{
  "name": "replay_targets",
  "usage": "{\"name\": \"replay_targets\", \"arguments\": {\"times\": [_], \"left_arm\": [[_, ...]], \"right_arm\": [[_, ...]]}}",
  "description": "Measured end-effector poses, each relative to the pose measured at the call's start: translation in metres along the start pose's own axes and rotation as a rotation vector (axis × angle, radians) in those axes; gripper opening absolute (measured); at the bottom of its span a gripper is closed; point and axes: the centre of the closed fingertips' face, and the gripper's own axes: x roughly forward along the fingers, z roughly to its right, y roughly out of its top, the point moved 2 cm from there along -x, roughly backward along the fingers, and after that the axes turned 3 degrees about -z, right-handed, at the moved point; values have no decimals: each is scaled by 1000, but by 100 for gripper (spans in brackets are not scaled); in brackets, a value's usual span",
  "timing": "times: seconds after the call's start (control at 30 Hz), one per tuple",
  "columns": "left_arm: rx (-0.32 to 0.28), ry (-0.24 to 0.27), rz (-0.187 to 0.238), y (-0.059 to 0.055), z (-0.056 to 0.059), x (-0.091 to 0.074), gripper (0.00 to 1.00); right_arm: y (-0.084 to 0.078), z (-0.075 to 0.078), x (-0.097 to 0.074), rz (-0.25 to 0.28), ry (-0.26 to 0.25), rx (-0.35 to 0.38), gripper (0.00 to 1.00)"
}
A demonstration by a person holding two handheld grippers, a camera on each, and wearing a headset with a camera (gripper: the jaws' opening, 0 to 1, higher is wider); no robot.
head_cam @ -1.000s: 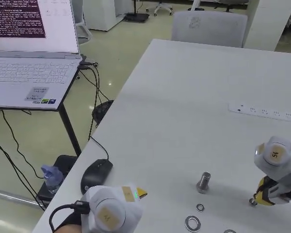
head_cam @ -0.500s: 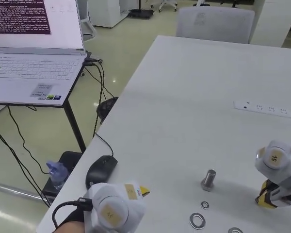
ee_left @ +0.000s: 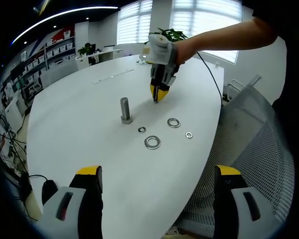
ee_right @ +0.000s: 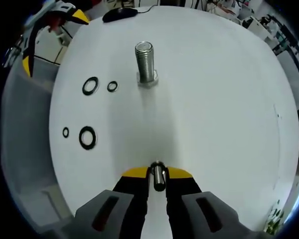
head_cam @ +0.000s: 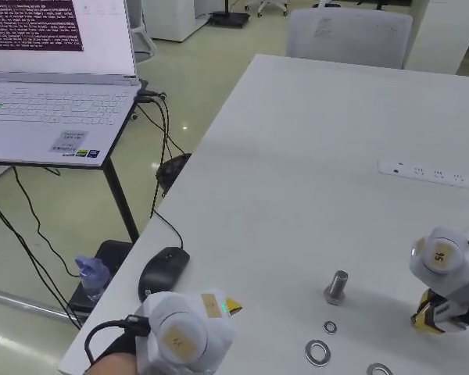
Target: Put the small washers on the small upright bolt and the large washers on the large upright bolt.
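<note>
The large bolt [head_cam: 338,287] stands upright on the white table [head_cam: 297,180]. My right gripper [head_cam: 427,318] is to its right, low over the table, shut on the small bolt [ee_right: 158,181]; the left gripper view shows that right gripper [ee_left: 158,95] pointing straight down. In front of the large bolt lie a small washer [head_cam: 329,327] and two large washers [head_cam: 318,352] [head_cam: 379,369]. The left gripper view has one more small washer [ee_left: 189,135]. My left gripper [ee_left: 157,174] stands open and holds nothing, near the table's front left edge [head_cam: 228,308], well short of the washers.
A black mouse [head_cam: 162,273] lies at the table's left edge beside my left gripper. A white power strip [head_cam: 434,173] lies far right. A laptop [head_cam: 55,109] sits on a side stand to the left, and a grey chair [head_cam: 348,35] stands beyond the table.
Only the head camera has shifted a little. Both grippers, the bolts and the washers keep their places.
</note>
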Motion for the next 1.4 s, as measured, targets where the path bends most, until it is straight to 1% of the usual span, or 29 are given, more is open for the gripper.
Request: {"name": "replay_targets", "arguments": {"times": [0.1, 0.5, 0.63, 0.7, 0.87, 1.0, 1.13, 1.4], "left_arm": [[-1, -3, 2, 0, 1, 0, 92], [-6, -8, 0, -4, 6, -3, 91], [-6, -6, 3, -3, 6, -3, 91], [-7, -5, 4, -4, 6, -4, 91], [-8, -3, 5, -4, 6, -5, 91], [-8, -6, 5, -5, 8, -4, 91], [-6, -5, 8, -3, 9, -5, 91], [-4, 1, 13, -1, 9, -7, 91]], "right_arm": [[0, -2, 0, -1, 1, -1, 13], [2, -3, 0, -2, -3, -10, 14], [5, -2, -3, 18, -3, 1, 18], [5, -1, -1, 18, -6, -1, 20], [6, -1, -3, 30, 3, 5, 23], [7, -3, -6, 30, 13, 3, 25], [7, -7, -11, 30, 20, -3, 26], [16, -14, -23, 46, 11, -21, 27]]}}
